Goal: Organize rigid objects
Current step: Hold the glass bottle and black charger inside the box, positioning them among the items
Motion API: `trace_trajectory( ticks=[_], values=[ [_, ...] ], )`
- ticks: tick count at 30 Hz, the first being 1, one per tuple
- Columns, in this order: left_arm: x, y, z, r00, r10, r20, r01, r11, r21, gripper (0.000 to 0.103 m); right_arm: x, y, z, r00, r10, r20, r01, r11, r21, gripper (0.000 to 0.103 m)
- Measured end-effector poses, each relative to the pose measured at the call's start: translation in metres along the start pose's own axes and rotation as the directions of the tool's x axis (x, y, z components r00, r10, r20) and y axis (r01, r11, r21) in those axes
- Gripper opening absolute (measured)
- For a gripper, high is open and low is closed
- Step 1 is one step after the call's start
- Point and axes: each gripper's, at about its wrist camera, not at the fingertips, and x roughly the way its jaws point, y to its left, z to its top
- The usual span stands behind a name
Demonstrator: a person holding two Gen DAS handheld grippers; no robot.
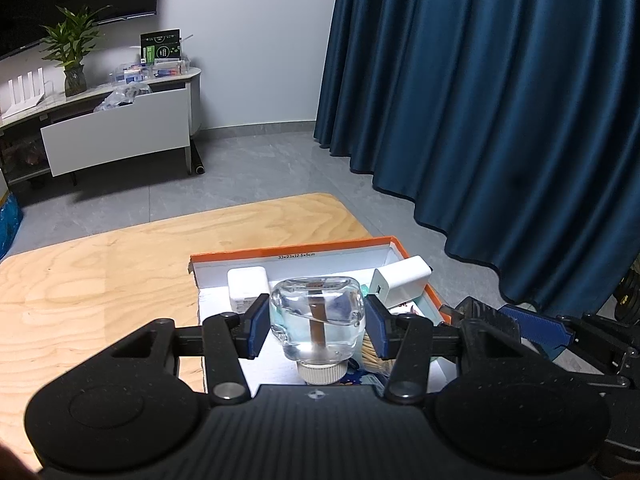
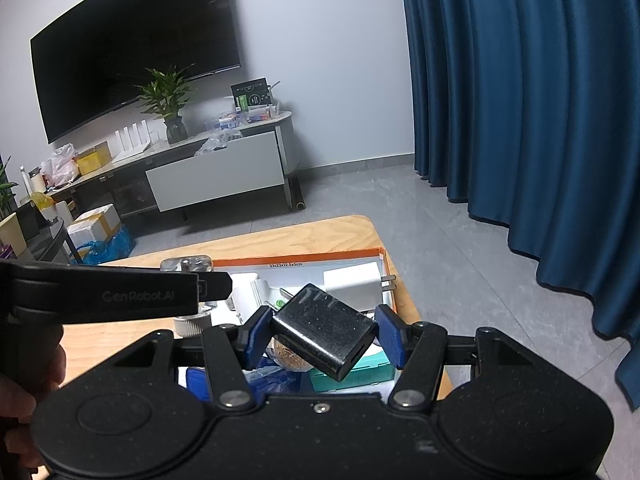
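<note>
My left gripper (image 1: 317,325) is shut on a clear glass bottle (image 1: 318,316) with a white screw cap, held cap toward the camera above the orange-rimmed white box (image 1: 288,251). Two white chargers (image 1: 247,286) (image 1: 402,280) lie in that box. Black and tilted, a plug adapter (image 2: 325,333) sits between the blue pads of my right gripper (image 2: 325,336), which is shut on it over the same box (image 2: 376,251). A white charger (image 2: 354,280) and a teal packet (image 2: 360,372) lie beneath. The left gripper's body (image 2: 120,294) crosses the right wrist view at the left.
The box stands at the far right corner of a wooden table (image 1: 100,280). Blue curtains (image 1: 500,100) hang to the right. A white TV cabinet (image 2: 216,176) with a plant (image 2: 166,96) and clutter stands across the grey floor. A hand (image 2: 24,392) shows at the lower left.
</note>
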Motion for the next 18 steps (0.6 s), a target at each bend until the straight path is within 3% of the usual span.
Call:
trace_trajectory(
  ticks=[18],
  values=[
    [0.006,0.004,0.001,1.000,0.004,-0.006,-0.004,1.000,-0.015,0.050,0.011,-0.003,0.004,1.000,-0.008,0.007,0.008,1.000,-0.006,0.068]
  ],
)
